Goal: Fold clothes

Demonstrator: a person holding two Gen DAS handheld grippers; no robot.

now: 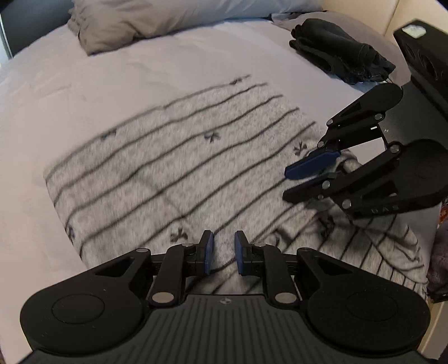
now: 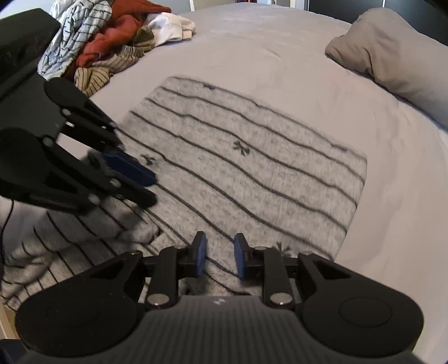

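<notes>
A grey fuzzy garment with dark stripes and small bows [image 1: 173, 168] lies spread on the bed; it also shows in the right wrist view [image 2: 252, 173]. My left gripper [image 1: 223, 253] hovers over its near edge with jaws apart and nothing between the pads. It appears at the left of the right wrist view [image 2: 145, 184]. My right gripper [image 2: 219, 257] is also open over the garment's near edge. In the left wrist view it [image 1: 301, 179] sits at the right, with a fold of the garment bunched beside its fingers.
A grey pillow [image 1: 126, 25] lies at the head of the bed [image 1: 42, 92]. Folded dark clothes [image 1: 336, 50] sit at the far right. A pile of unfolded clothes [image 2: 112, 36] lies at the far left of the right wrist view.
</notes>
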